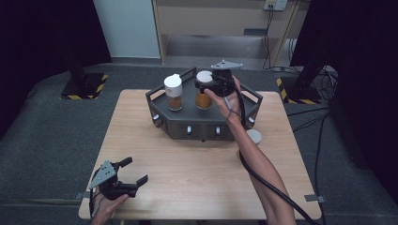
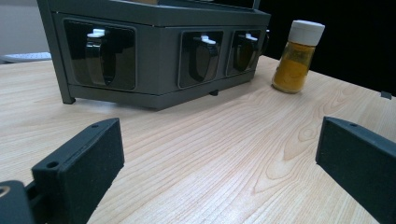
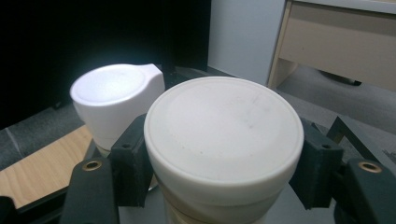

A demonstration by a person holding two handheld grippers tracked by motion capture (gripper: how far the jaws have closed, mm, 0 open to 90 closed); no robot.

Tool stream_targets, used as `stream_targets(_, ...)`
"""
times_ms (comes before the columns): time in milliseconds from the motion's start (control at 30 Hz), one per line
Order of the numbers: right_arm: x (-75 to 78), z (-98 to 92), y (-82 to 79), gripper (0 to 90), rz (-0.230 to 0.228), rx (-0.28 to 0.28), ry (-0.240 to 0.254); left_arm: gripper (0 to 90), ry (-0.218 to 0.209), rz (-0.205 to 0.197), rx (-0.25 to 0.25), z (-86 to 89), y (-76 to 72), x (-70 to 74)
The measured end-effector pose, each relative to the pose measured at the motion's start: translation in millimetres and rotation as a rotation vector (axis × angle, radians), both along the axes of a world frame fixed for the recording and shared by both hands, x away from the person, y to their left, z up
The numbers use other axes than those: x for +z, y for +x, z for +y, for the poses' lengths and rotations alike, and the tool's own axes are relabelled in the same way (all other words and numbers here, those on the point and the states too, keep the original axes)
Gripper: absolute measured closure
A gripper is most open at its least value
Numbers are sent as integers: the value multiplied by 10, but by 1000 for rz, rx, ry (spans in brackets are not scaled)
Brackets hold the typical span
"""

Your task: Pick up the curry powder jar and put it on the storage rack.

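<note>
A dark grey spice rack (image 1: 202,123) stands at the far middle of the wooden table. On its top stands a jar of brown spice with a white flip cap (image 1: 173,92) (image 3: 116,100). Right beside it is a second jar of orange-brown spice (image 1: 203,99), and my right gripper (image 1: 207,86) (image 3: 219,154) is shut on its round white lid (image 3: 224,135), one pad on each side. Whether that jar rests on the rack I cannot tell. My left gripper (image 1: 135,170) (image 2: 219,158) lies low at the table's near left corner, open, with nothing between its pads.
A jar of yellow spice with a white cap (image 2: 299,56) (image 1: 254,136) stands on the table to the right of the rack, partly behind my right forearm. The rack's front (image 2: 154,56) has dark windows with white-tipped levers. A cable trails from the right gripper.
</note>
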State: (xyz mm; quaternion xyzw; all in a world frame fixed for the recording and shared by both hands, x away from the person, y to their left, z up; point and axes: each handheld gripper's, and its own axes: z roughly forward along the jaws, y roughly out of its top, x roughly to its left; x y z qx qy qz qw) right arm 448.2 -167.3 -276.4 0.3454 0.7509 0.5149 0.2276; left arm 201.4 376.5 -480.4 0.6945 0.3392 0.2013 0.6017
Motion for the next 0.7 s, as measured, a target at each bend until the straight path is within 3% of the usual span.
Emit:
stream_targets(367, -127, 100, 21, 335, 0, -14, -18, 0, 3, 0, 0, -1, 0, 3)
stream_targets(700, -220, 85, 54, 335, 12, -26, -1, 0, 4, -2, -1, -1, 1, 3)
